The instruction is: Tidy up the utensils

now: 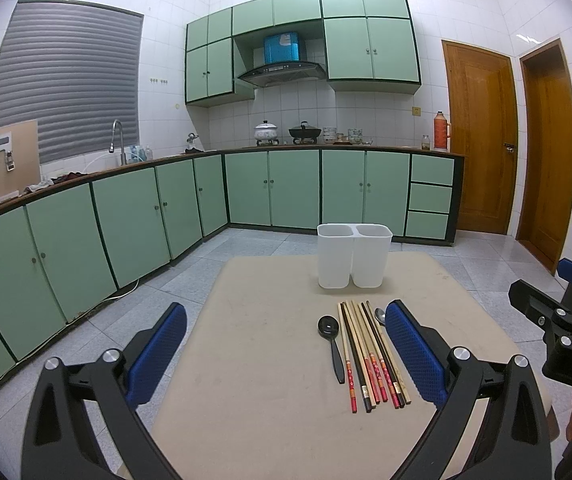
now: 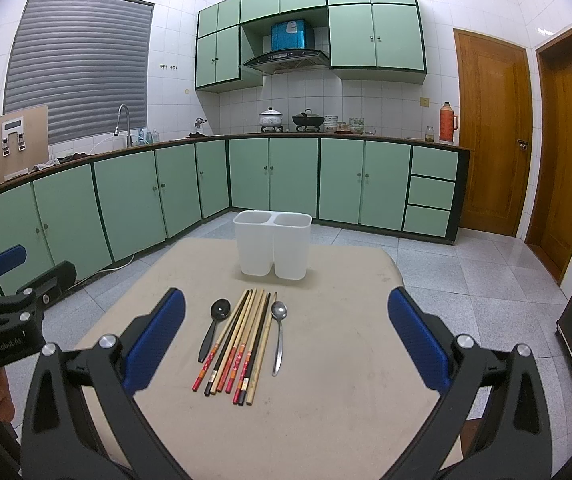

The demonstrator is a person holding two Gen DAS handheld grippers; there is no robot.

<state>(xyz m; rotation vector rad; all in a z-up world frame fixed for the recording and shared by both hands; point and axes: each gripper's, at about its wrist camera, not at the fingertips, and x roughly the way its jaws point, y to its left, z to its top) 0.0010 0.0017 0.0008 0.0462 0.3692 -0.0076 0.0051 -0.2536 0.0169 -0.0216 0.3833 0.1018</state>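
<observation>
Beige table (image 2: 346,360), rounded corners, faint scuffs and stains, standing on pale grey speckled floor tiles (image 2: 466,280). On it, at the far edge: white two-compartment utensil holder (image 2: 272,245), upright, both compartments appearing empty. Nearer, laid out in a row with handles toward the cameras: black spoon (image 2: 214,328) at the left; bundle of chopsticks (image 2: 241,340), touching side by side, some with red patterned ends, some dark, some plain wood; metal spoon (image 2: 278,332) at the right, just beside the bundle. Left gripper (image 1: 286,344): blue-padded fingers spread wide, holding nothing, raised above the table. Right gripper (image 2: 286,340): fingers likewise spread wide, empty, above the table. Room: L-shaped run of green base cabinets (image 2: 286,176) under a dark countertop, matching wall cabinets (image 2: 366,32), range hood (image 2: 286,60), white wall tiles. Countertop holds a faucet (image 2: 123,124), white lidded pot (image 2: 271,117), black wok (image 2: 308,120), orange thermos (image 2: 447,123). Shuttered window (image 2: 77,64) at left; two wooden doors (image 2: 494,132) at right.
</observation>
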